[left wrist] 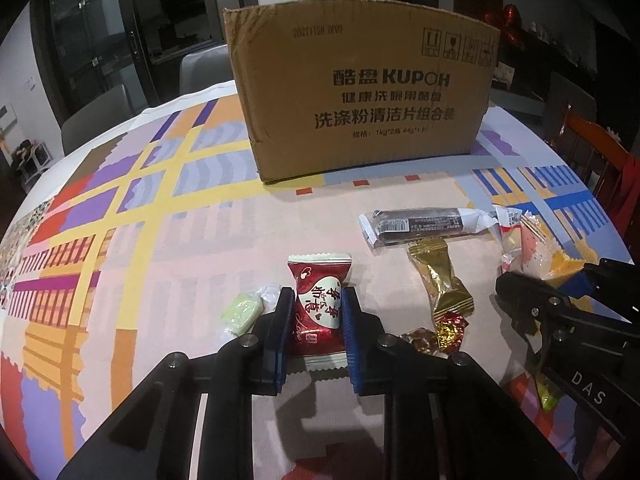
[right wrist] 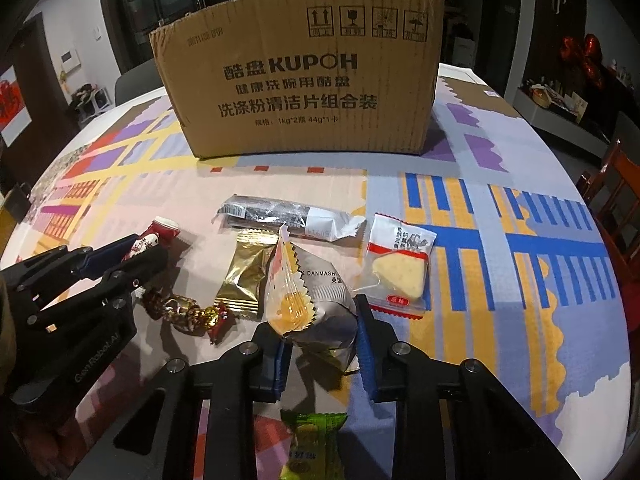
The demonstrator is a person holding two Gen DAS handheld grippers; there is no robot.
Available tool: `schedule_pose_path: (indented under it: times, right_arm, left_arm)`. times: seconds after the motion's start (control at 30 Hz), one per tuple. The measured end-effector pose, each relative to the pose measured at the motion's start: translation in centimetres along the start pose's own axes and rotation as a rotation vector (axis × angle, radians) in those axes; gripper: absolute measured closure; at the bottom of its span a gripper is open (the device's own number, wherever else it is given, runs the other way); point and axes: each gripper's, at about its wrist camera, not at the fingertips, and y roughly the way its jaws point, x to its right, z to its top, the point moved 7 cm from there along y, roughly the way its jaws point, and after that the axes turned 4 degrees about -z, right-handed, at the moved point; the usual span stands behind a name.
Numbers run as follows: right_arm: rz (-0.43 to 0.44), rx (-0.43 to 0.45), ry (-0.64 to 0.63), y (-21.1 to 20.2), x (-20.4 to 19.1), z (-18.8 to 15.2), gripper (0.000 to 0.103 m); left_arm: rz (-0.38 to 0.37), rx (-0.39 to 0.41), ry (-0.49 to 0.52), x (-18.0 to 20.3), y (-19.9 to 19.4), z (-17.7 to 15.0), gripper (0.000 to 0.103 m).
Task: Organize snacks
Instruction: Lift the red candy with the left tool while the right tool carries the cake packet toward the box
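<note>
We squeeze the red candy (left wrist: 316, 312) in our left gripper (left wrist: 314, 320) and the silver snack bag (right wrist: 320, 316) in our right gripper (right wrist: 320, 344), so both can go in the box (left wrist: 360, 92) behind.

You are working at a round tabletop (left wrist: 168, 208) that is wearing a patchwork cloth of yellow, purple, orange and blue. Behind it, dark glass doors (left wrist: 100, 36) are reflecting a dim room, and a grey chair (left wrist: 100, 116) is standing at the far edge. A red wooden chair (right wrist: 616, 184) is waiting on your right, and red foil balloons (right wrist: 584, 56) are hanging above a cluttered sideboard (right wrist: 556, 104).
</note>
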Motion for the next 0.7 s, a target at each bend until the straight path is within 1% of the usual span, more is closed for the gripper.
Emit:
schedule_pose_path:
  times: [0.7]
  right_arm:
    - [0.027,0.097,0.011,-4.3,0.2,1.6,0.073]
  left_arm:
    - [0.05,0.051,-0.031,0.2,-4.4,1.0,0.079]
